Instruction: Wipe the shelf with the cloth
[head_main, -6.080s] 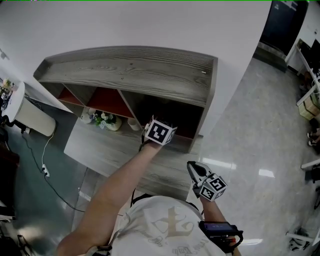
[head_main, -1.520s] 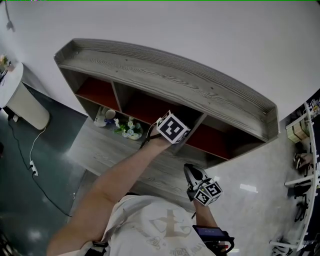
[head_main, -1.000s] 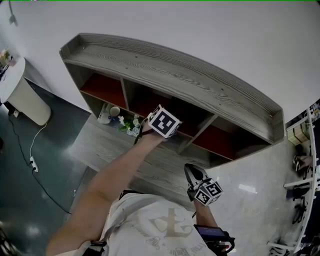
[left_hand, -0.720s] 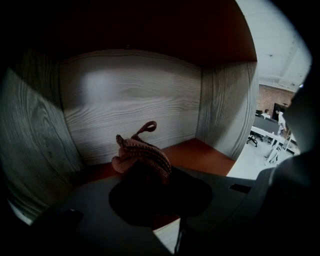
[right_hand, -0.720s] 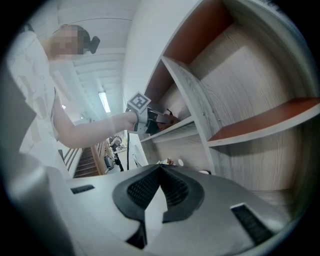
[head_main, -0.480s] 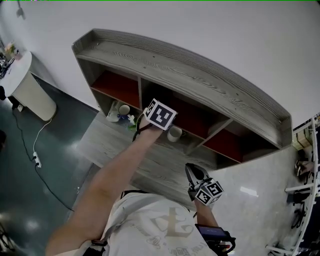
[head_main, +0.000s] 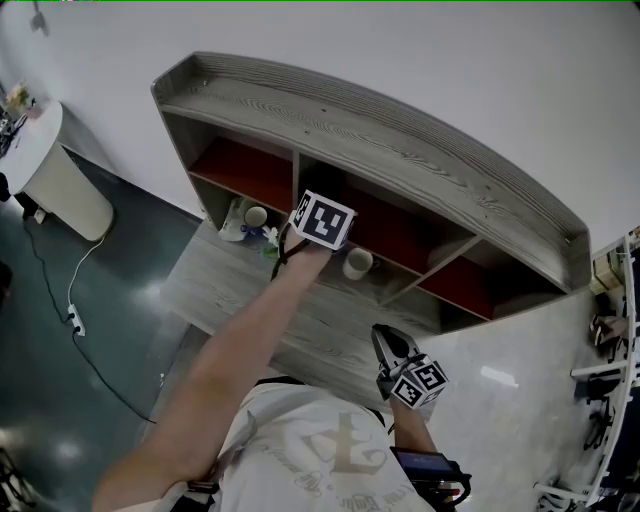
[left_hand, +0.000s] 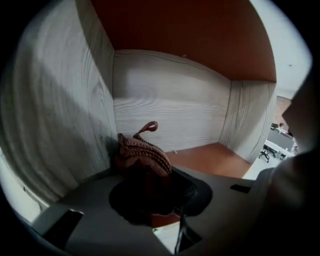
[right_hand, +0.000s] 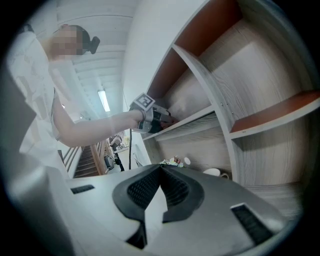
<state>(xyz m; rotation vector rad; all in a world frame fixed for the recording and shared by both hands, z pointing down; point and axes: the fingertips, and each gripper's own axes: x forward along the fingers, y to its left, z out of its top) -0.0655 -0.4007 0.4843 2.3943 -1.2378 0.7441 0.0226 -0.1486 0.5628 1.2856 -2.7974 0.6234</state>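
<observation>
Since a second and a half ago your left gripper (left_hand: 150, 180) has slid leftward along the shelf (head_main: 400, 150) and now reaches into an upper compartment. Its jaws are clamped on the reddish-brown cloth (left_hand: 141, 152), which bunches out ahead of the tips. The cloth sits in the corner just left of and ahead of the gripper, touching or nearly touching the compartment's grey side wall (left_hand: 65, 115). The back panel (left_hand: 170, 120) lies farther ahead, and the red board (left_hand: 210, 160) stretches away to the gripper's right.

By my reading you are mid-wipe and at the left end of a stroke. The next move calls for keeping the cloth pressed down and dragging it rightward across that red board, or shifting to the compartment beyond the wall.

Below and right of this gripper, a white cup (head_main: 357, 263) stands on the lower ledge. Farther right, your right gripper (right_hand: 161, 172) hangs low by your body, well apart from the shelf, its jaws closed together on nothing.
</observation>
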